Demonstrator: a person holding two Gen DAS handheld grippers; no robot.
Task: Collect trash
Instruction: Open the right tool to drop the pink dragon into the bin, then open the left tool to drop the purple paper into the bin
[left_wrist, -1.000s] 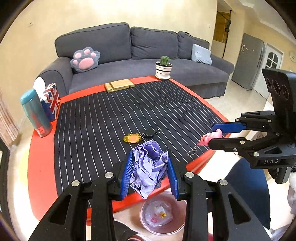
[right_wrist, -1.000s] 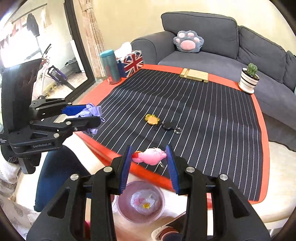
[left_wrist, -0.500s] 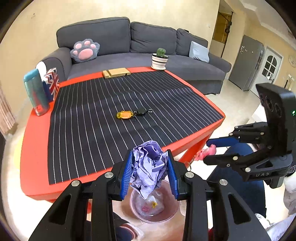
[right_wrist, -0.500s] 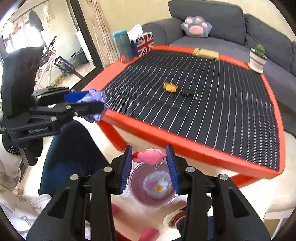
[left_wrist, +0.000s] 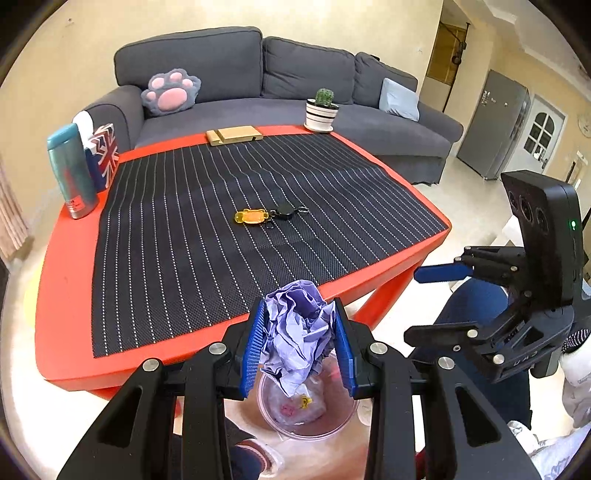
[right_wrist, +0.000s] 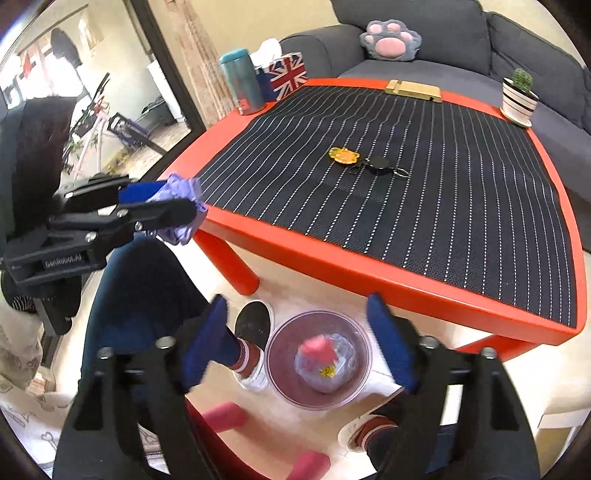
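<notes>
My left gripper (left_wrist: 299, 347) is shut on a crumpled purple paper ball (left_wrist: 297, 332), held just past the red table's near edge, above a clear plastic bin (left_wrist: 343, 421) on the floor. From the right wrist view the same paper ball (right_wrist: 183, 206) shows in the left gripper (right_wrist: 173, 206) at the table corner. My right gripper (right_wrist: 295, 339) hangs over the bin (right_wrist: 280, 343) with its jaws opening and nothing between them. A pink toy (right_wrist: 319, 349) lies in the bin on a crumpled plastic bag (right_wrist: 327, 369).
The red table (right_wrist: 424, 284) carries a striped black mat (left_wrist: 240, 206), a yellow tag with a black key reel (left_wrist: 271, 215), a teal flask (left_wrist: 72, 173), a flag-print tissue box (left_wrist: 105, 157), a wooden stand (left_wrist: 234, 134) and a potted cactus (left_wrist: 321, 112). A person's legs and shoes (right_wrist: 255, 343) flank the bin.
Both grippers have moved back off the table and down over the bin. The right gripper has spread its jaws and the pink toy has dropped into the bin.
</notes>
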